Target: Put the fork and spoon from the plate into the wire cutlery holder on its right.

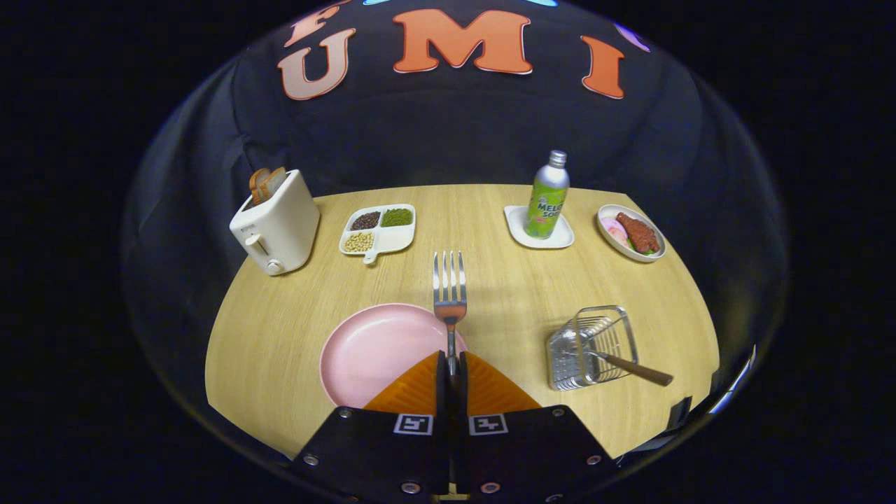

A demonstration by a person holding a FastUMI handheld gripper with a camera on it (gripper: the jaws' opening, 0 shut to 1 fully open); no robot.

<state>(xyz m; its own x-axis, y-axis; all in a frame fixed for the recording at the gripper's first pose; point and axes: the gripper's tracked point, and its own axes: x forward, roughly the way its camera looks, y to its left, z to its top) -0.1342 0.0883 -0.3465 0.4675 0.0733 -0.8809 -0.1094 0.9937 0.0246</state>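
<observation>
Orange fingers (451,381) clamping one fork (449,294), one spoon (633,369) in holder (595,346)

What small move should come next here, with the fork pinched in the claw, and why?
Probably carry the fork rightward toward the wire cutlery holder. The claw is shut on the fork's handle, tines pointing ahead above the pink plate, which looks bare. A brown-handled utensil, likely the spoon, already leans out of the holder, so the fork seems the only piece left to place.
</observation>
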